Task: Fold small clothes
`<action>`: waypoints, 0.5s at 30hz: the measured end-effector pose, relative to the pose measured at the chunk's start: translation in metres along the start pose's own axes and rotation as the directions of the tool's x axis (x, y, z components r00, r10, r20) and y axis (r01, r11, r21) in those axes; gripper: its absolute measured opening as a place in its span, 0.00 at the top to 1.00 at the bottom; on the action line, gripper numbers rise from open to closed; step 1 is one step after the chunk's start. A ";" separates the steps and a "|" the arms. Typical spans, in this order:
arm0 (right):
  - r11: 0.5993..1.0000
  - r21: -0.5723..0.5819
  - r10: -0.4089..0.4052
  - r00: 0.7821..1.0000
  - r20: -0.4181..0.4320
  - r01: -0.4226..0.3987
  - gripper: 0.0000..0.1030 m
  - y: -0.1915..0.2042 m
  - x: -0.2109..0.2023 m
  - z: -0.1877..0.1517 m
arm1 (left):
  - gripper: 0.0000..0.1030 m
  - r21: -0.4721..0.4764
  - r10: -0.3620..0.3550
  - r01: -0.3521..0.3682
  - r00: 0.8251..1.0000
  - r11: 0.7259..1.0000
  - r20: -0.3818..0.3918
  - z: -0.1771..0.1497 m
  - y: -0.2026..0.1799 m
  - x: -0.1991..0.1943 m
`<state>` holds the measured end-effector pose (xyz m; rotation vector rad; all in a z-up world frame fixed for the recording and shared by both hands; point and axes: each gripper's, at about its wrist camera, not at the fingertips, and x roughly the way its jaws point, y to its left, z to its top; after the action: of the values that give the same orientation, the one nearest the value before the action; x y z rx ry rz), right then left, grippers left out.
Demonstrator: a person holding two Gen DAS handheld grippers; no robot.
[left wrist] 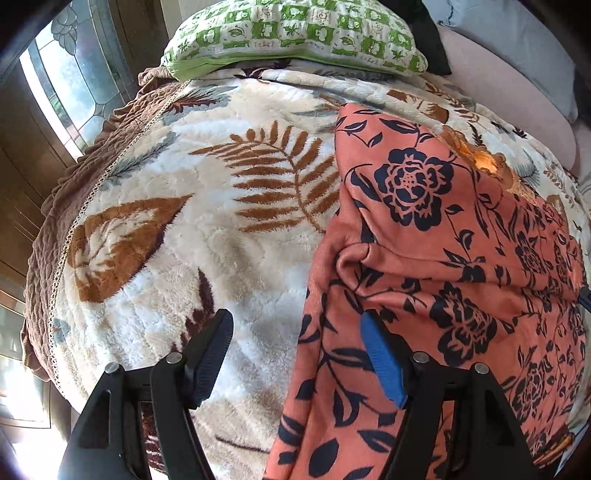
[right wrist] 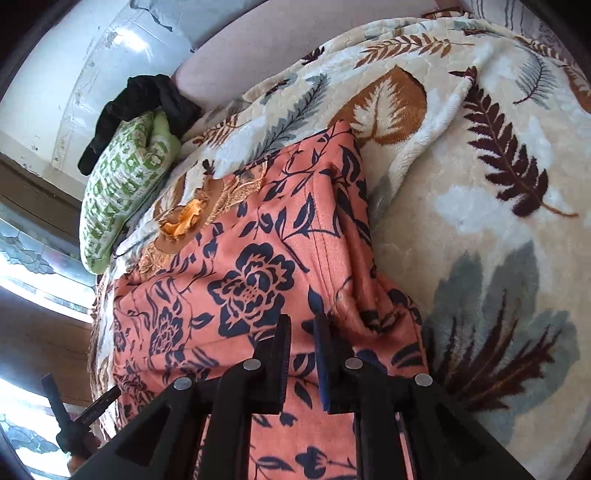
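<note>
A leaf-print blanket (left wrist: pixel 207 258) carries the coral floral garment (left wrist: pixel 424 258), collar toward the green pillow (left wrist: pixel 295 33). Left gripper (left wrist: pixel 295 354) gapes over its edge, empty. Right gripper (right wrist: pixel 301 354), nearly closed, seemingly pinches the cloth.

Orange floral garment (left wrist: pixel 436 236): smooth matt cloth w/ lace trim; leaf-print blanket (left wrist: pixel 207 236): thick plush fleece; gripper fingers (left wrist: pixel 210 354): matt black plastic.

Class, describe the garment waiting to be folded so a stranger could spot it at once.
Start at the bed's cream plush blanket patterned with brown leaves. On it, below the green checked pillow, lies a salmon-orange garment. Only it carries dark navy flowers, plus tan lace trim at one end.
</note>
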<state>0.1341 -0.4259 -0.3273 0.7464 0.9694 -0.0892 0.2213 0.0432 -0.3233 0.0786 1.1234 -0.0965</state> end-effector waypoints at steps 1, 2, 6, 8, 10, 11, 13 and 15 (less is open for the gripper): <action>1.000 -0.024 -0.002 1.000 0.017 0.003 0.85 0.000 -0.011 -0.004 | 0.29 0.008 -0.010 0.010 1.000 1.000 0.008 -0.006 0.003 -0.007; 0.999 -0.053 -0.011 0.999 0.035 0.012 0.85 0.000 -0.022 -0.008 | 0.29 0.018 -0.025 0.024 1.000 1.000 0.017 -0.013 0.006 -0.015; 0.997 -0.072 0.030 0.998 0.058 -0.026 0.85 -0.014 -0.063 -0.029 | 0.25 0.070 -0.052 0.048 0.997 0.996 0.052 -0.048 0.016 -0.044; 0.998 -0.050 0.049 0.996 0.073 -0.045 0.81 -0.025 -0.082 -0.045 | 0.23 0.098 -0.039 0.032 0.997 0.995 0.068 -0.066 0.019 -0.055; 0.997 -0.037 0.069 0.994 0.088 -0.066 0.40 -0.034 -0.096 -0.060 | 0.23 0.126 -0.013 0.004 0.997 0.992 0.073 -0.085 0.018 -0.062; 0.997 -0.033 0.070 0.993 0.097 -0.067 0.25 -0.036 -0.102 -0.066 | 0.22 0.134 -0.006 -0.004 0.997 0.991 0.072 -0.095 0.017 -0.066; 0.997 -0.032 0.079 0.986 0.148 -0.075 0.18 -0.040 -0.117 -0.084 | 0.19 0.128 0.002 -0.010 0.998 0.992 0.062 -0.111 0.017 -0.070; 0.995 -0.035 0.101 0.985 0.137 -0.097 0.18 -0.041 -0.122 -0.095 | 0.19 0.101 -0.015 0.012 0.999 0.995 0.034 -0.127 0.019 -0.071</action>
<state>-0.0208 -0.4290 -0.2877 0.7517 0.7982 -0.0401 0.0796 0.0788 -0.3139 0.1589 1.0846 -0.1661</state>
